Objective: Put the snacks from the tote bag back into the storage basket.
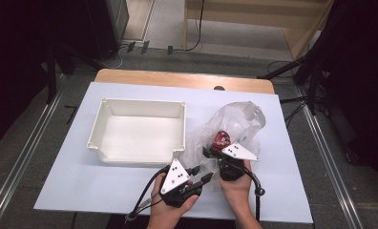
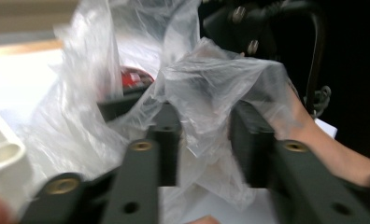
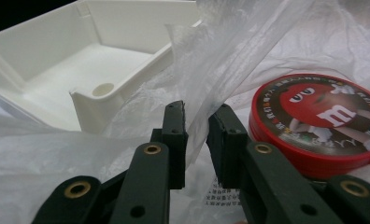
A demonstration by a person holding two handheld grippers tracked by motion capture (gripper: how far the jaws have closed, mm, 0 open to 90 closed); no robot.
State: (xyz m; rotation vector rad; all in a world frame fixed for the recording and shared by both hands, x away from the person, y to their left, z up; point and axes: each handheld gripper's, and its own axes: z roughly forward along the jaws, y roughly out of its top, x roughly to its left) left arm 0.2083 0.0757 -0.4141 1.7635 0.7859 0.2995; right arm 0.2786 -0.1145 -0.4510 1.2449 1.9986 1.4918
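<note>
A crumpled clear plastic bag [image 1: 237,119] lies on the white table, right of centre, with a round red candy tin [image 1: 221,138] inside it. My right gripper [image 1: 212,153] reaches into the bag's near side. In the right gripper view my right gripper [image 3: 198,133] is shut on a thin sheet of the bag [image 3: 248,42], and the tin [image 3: 314,116] lies flat just to the right of its jaws. My left gripper [image 1: 202,174] sits at the bag's near left edge. In the left gripper view it [image 2: 204,135] is shut on a bunched fold of bag [image 2: 211,88], and the tin [image 2: 134,77] shows behind the film.
An empty white plastic tray [image 1: 144,101] stands left of the bag, and its corner [image 2: 3,156] shows close to my left gripper. The white table sheet [image 1: 82,176] ends near my hands. Cables trail from both grippers toward the front edge.
</note>
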